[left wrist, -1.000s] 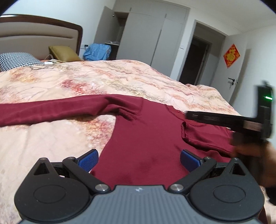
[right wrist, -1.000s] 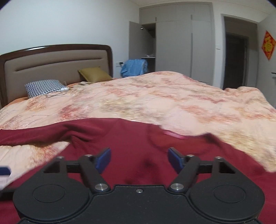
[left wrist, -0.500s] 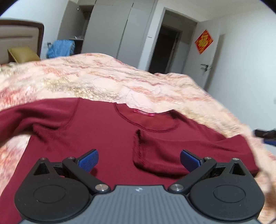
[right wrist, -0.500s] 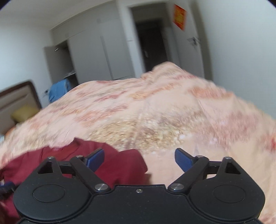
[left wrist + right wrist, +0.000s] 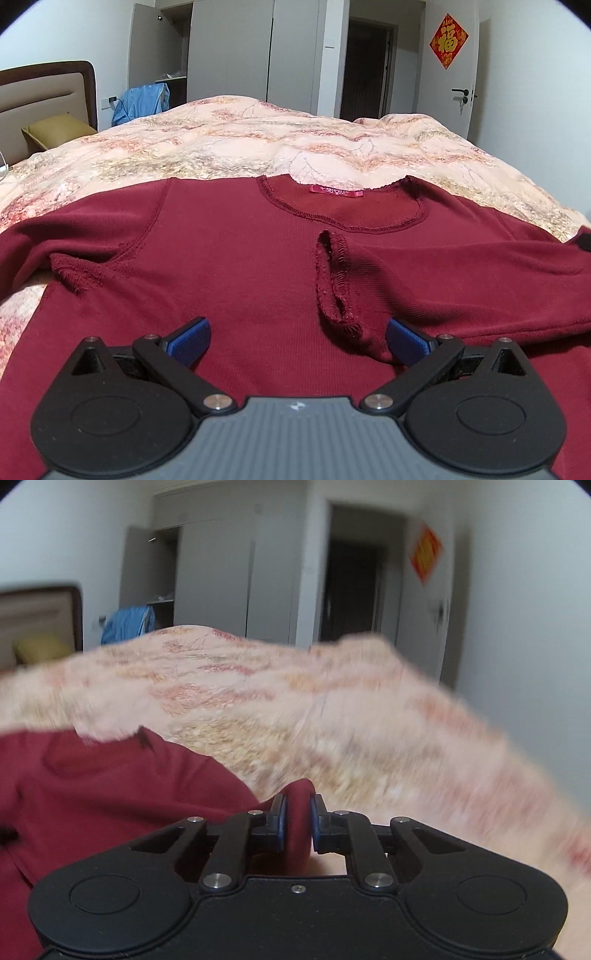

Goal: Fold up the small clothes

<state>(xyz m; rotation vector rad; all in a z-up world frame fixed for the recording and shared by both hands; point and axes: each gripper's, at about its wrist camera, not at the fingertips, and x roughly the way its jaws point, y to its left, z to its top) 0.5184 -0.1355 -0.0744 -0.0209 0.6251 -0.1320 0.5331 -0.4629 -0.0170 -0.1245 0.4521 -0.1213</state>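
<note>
A dark red long-sleeved top [image 5: 236, 251] lies spread on the bed, neckline and pink label [image 5: 337, 192] at the far side. Its right sleeve is folded across the body, with the cuff [image 5: 334, 284] near the middle. My left gripper [image 5: 297, 338] hovers open and empty over the top's body, the cuff just ahead of its right finger. My right gripper [image 5: 296, 823] is shut on a bunched fold at the top's right edge [image 5: 295, 812]. The right wrist view is blurred.
The floral peach quilt [image 5: 258, 144] covers the bed. A headboard [image 5: 44, 96] and an olive pillow [image 5: 55, 129] are at the far left. Blue clothing [image 5: 144, 99] hangs by an open wardrobe. Doors [image 5: 454, 74] stand behind the bed's right side.
My left gripper has swung right and now faces the top's centre. My right gripper has gone from open to shut on the top's right edge.
</note>
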